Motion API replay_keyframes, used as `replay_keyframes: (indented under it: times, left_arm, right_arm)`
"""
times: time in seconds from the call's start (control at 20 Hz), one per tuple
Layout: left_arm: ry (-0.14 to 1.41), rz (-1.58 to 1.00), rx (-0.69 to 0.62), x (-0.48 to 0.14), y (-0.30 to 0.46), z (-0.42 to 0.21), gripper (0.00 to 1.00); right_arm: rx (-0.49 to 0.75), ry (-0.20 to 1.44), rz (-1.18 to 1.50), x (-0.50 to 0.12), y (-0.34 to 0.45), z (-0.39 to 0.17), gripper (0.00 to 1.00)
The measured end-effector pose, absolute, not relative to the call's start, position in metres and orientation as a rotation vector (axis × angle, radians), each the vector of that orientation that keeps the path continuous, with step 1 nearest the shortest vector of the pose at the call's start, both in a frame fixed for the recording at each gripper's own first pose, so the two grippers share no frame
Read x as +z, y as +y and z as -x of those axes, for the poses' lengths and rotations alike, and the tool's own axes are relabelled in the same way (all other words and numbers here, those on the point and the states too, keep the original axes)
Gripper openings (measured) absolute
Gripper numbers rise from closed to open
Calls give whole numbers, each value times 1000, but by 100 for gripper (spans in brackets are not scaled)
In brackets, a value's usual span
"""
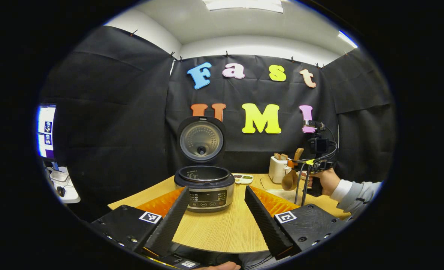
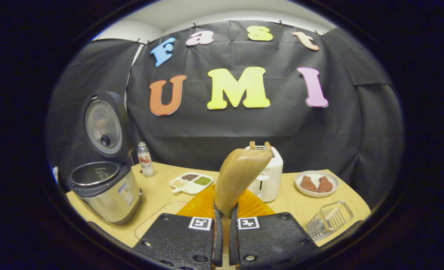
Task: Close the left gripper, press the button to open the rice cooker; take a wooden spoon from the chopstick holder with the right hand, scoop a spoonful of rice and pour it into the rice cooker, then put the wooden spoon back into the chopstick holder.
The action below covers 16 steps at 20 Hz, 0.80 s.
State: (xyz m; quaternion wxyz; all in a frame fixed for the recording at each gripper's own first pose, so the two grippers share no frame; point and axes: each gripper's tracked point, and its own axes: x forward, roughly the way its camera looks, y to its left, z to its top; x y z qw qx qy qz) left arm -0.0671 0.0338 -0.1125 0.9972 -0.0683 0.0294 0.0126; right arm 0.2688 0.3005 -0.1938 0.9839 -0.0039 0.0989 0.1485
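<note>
The rice cooker [image 1: 205, 187] stands open mid-table, its lid [image 1: 201, 138] upright. My left gripper [image 1: 216, 195] hangs open in front of it, one finger on each side of its front panel, touching nothing. To the right a hand holds my right gripper [image 1: 292, 163], which carries a wooden spoon [image 1: 290, 179] beside the toaster [image 1: 279, 168]. In the right gripper view my right gripper [image 2: 224, 210] is shut on the wooden spoon [image 2: 240, 172], whose broad end rises in front of the toaster [image 2: 268, 176]. The open rice cooker [image 2: 105, 191] sits to the left. I cannot tell whether the spoon holds rice.
A divided tray of grains [image 2: 192, 182] lies between cooker and toaster. A small bottle [image 2: 145, 159] stands behind the cooker. A plate with two brown pieces [image 2: 316, 183] and a wire basket [image 2: 328, 219] sit at the right. A clear mat [image 2: 158, 215] lies near the front edge.
</note>
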Motion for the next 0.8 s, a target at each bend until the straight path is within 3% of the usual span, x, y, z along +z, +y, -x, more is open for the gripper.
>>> replay_keyframes:
  times: [0.3,0.7,0.8]
  left_arm:
    - [75,130,56,-119,44,66,95]
    - [95,137,60,-128,47,64,95]
    - [103,156,47,-130,43,63,95]
  right_arm:
    - [256,232,-32,-236,324,-257,12]
    - [453,385,-323,-246,351,-243,12]
    - [435,437,-442,-250,341,-254,12]
